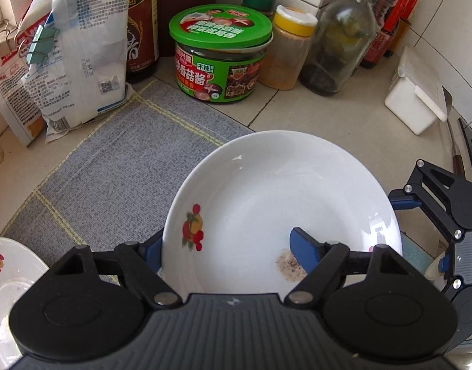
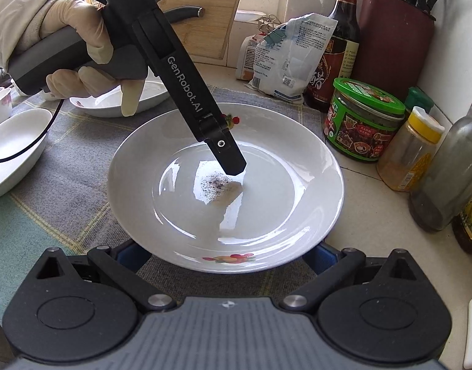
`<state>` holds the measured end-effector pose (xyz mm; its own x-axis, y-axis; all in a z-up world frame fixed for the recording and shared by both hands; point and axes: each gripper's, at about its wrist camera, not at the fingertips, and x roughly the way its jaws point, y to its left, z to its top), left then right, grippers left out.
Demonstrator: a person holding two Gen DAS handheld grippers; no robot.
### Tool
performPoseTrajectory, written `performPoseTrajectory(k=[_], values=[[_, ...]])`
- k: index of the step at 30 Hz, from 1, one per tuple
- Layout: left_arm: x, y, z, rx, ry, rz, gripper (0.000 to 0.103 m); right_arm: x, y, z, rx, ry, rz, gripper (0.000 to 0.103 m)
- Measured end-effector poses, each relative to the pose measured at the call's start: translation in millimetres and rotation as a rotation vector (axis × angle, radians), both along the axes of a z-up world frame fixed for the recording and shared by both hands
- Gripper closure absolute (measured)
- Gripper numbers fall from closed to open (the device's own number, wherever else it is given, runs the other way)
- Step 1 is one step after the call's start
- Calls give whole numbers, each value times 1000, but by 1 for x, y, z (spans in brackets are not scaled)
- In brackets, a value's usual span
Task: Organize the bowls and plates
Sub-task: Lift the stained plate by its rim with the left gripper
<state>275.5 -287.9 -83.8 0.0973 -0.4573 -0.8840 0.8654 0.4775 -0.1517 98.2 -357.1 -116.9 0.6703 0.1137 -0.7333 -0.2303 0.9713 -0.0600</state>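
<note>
The white plate (image 1: 282,209) sits centre-low in the left wrist view, w/ fruit print on its left inner rim and a brownish speckled smudge near the bottom. It lies partly on the grey woven mat (image 1: 122,166), its upper-right part over bare tiled desk (image 1: 328,117).

Left tongs (image 1: 226,246) straddle the plate's near-left rim: left blue pad outside/under the rim, right blue pad (image 1: 300,246) inside over the dish, beside the smudge. Jaws are part-way apart; whether pads press the rim can't be told.

In the right wrist view the left tongs' black finger (image 2: 226,154) comes down from upper left w/ a gloved hand (image 2: 82,46) on the grip; tip is just above the smudge.

Right tongs (image 2: 226,252) sit at the bottom, blue pads either side of the plate's near rim, mostly hidden under it. Apart, w/ no contact visible.

Open room: mat free to upper left of the plate in left wrist view. Far edge is crowded: green-lid jar (image 1: 220,52), yellow-cap shaker (image 1: 288,49), glass bottle (image 1: 337,40), white bag (image 1: 79,46) and white box (image 1: 414,98) at right. Jar is near the plate's upper-right rim in right view, not touching.

Another plate (image 1: 8,277) is at lower-left corner; two more dishes (image 2: 14,148) (image 2: 112,101) at left in right view.
</note>
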Motion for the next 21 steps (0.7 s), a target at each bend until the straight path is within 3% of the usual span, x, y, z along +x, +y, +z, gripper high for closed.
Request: performPoseTrajectory(k=[21], values=[[9, -3, -11, 12, -24, 15, 22, 8, 2, -4, 1, 3, -20, 0]])
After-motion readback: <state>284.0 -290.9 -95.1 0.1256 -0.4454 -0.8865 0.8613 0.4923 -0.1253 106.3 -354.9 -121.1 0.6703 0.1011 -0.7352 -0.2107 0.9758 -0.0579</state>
